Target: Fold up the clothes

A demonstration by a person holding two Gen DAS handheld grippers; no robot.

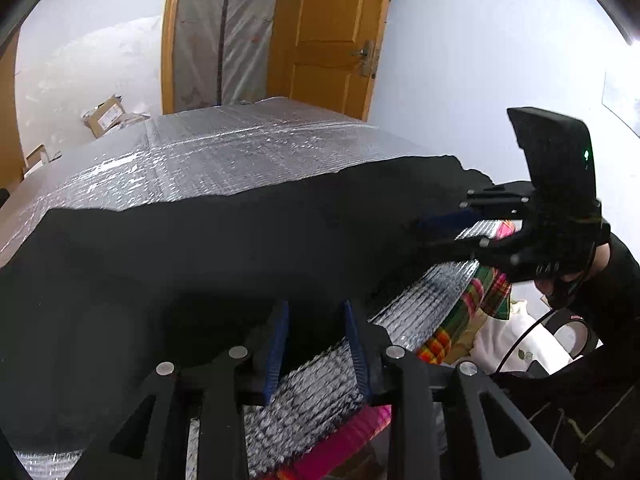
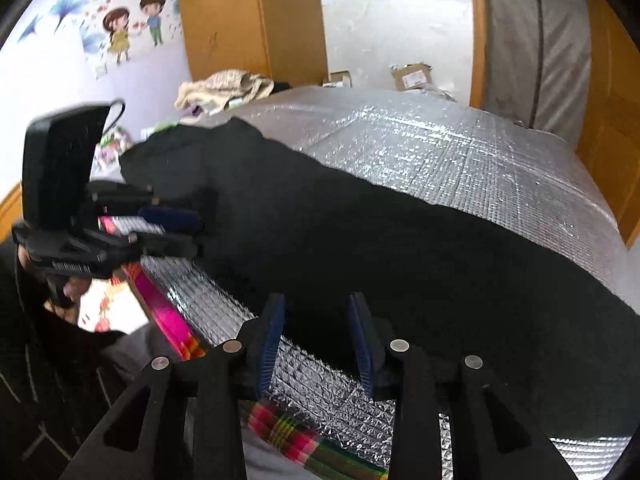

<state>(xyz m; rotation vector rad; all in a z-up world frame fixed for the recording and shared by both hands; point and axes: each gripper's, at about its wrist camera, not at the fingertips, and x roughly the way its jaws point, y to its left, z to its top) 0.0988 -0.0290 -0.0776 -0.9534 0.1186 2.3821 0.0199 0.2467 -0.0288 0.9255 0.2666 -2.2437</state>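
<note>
Left gripper (image 1: 316,344) at bottom center sits with jaws apart at the black cloth's (image 1: 220,248) edge, nothing pinched. Right gripper (image 2: 318,344) is parted too, over the foil mat (image 2: 440,152).

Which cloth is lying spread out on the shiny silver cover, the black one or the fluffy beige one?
The black cloth is the one spread flat across the silver cover. The beige cloth sits bunched in a heap behind it.

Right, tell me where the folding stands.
Done: the black garment lies spread on the silver mat, its near edge by both grippers. In hand: nothing; the left gripper and right gripper stand open at that edge. Left: grip it and make the folds.
</note>
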